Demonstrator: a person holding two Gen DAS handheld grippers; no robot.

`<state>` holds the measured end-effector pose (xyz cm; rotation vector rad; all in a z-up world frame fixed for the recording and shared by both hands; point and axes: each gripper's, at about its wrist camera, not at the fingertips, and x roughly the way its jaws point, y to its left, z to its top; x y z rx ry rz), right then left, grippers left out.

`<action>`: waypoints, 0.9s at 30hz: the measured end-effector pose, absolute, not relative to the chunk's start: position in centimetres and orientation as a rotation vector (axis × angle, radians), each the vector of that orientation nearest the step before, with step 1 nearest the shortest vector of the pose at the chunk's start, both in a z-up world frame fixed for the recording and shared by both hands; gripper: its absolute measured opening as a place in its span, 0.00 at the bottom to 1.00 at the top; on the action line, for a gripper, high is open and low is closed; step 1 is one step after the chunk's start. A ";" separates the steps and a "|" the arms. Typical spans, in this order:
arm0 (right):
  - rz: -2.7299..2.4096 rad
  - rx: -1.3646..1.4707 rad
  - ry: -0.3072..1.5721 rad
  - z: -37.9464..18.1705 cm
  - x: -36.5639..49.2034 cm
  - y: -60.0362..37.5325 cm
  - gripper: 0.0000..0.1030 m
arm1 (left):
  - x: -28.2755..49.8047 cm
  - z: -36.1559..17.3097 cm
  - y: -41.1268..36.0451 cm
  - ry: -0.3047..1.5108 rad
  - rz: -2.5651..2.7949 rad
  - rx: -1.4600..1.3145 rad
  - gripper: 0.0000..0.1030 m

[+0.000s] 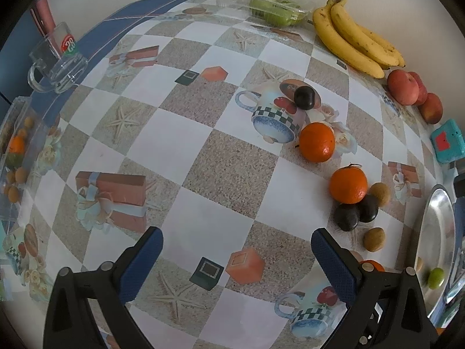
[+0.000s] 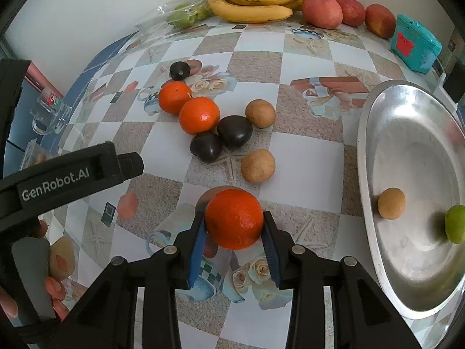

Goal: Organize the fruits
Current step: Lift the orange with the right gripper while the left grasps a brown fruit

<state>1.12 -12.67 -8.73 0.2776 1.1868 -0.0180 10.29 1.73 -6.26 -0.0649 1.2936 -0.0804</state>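
Note:
My right gripper (image 2: 234, 226) is shut on an orange (image 2: 234, 219), blue pads pressed to both its sides just above the patterned tablecloth. Ahead lie two more oranges (image 2: 199, 115), dark plums (image 2: 234, 131) and two brown round fruits (image 2: 258, 165). The silver bowl (image 2: 366, 145) on the right holds a brown fruit (image 2: 391, 203) and a green one (image 2: 455, 224). My left gripper (image 1: 237, 247) hangs open over bare cloth, with nothing between its fingers. In the left wrist view the oranges (image 1: 317, 142), plums (image 1: 345, 216) and the bowl (image 1: 436, 232) sit to its right.
Bananas (image 2: 255, 0), red apples (image 2: 322, 11) and a clear box of green fruit (image 2: 186, 16) line the back wall. A teal box (image 2: 415, 43) stands far right. A glass mug (image 1: 55, 64) and a clear container (image 1: 17, 157) of small fruits sit at the left edge.

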 end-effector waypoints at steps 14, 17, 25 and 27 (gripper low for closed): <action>-0.066 0.338 1.092 -6.4 0.6 -14.9 0.38 | 9.8 -5.6 0.9 1.275 -0.129 -0.071 1.00; -0.097 0.353 1.067 -5.8 0.1 -16.0 0.38 | 9.7 -5.5 0.5 1.270 -0.142 -0.062 1.00; -0.198 0.424 1.020 -4.8 -1.6 -19.9 0.38 | 9.1 -5.3 -1.7 1.256 -0.217 -0.032 1.00; -0.221 0.456 1.011 -4.7 -2.0 -21.0 0.38 | 8.9 -5.2 -2.4 1.254 -0.252 -0.021 1.00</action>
